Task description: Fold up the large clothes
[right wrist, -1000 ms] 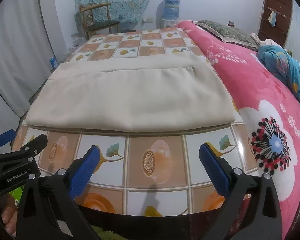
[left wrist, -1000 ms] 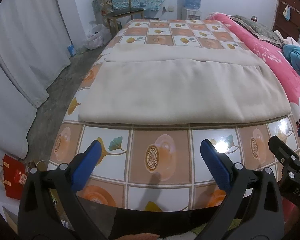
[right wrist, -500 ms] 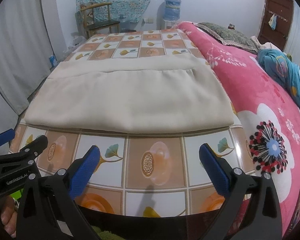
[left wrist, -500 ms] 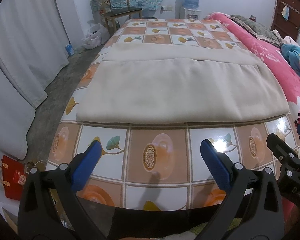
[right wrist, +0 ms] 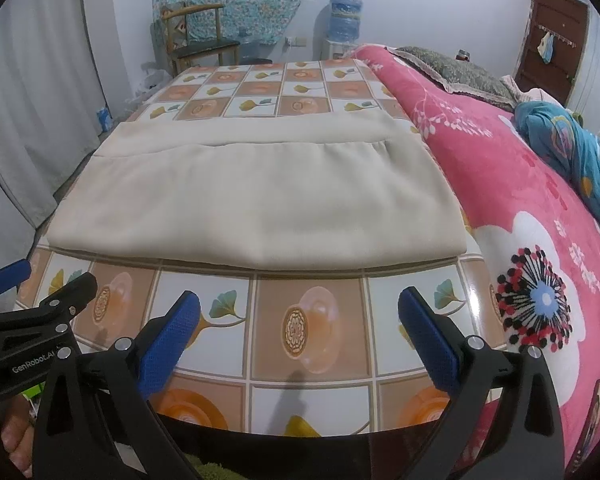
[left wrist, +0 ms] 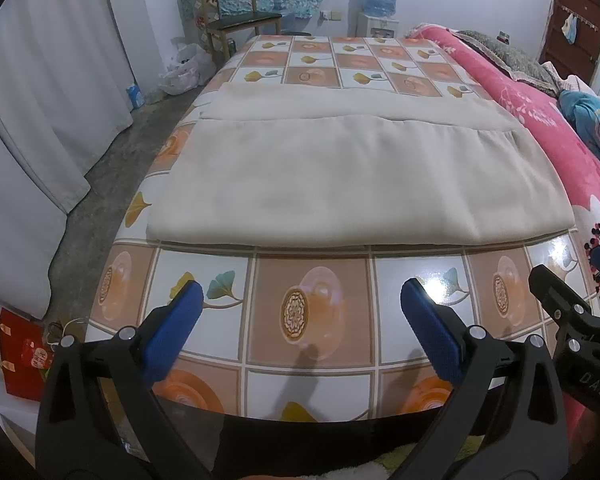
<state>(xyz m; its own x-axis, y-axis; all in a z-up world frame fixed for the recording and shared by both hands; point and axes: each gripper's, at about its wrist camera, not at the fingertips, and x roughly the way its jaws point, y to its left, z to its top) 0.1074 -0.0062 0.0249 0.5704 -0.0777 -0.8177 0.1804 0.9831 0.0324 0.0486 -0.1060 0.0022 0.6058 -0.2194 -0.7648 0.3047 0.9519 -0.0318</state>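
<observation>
A large beige cloth [left wrist: 352,176] [right wrist: 260,200] lies folded flat on a table with a tiled, glossy cover [left wrist: 312,312] [right wrist: 308,320]; one layer shows a seam across its far part. My left gripper [left wrist: 300,328] hangs open over the table's near edge, short of the cloth's near fold, with nothing between its blue pads. My right gripper [right wrist: 300,328] is open too, at the same near edge and just to the right. Each gripper shows at the side of the other's view.
A bed with a pink flowered blanket [right wrist: 540,208] runs along the table's right side, with a blue garment [right wrist: 568,148] on it. A wooden chair [left wrist: 236,24] and water dispenser [left wrist: 380,12] stand at the far wall. White curtains [left wrist: 40,100] and a red bag [left wrist: 20,352] are on the left.
Both grippers have edged slightly forward and up toward the cloth; they stay open and the cloth has not moved.
</observation>
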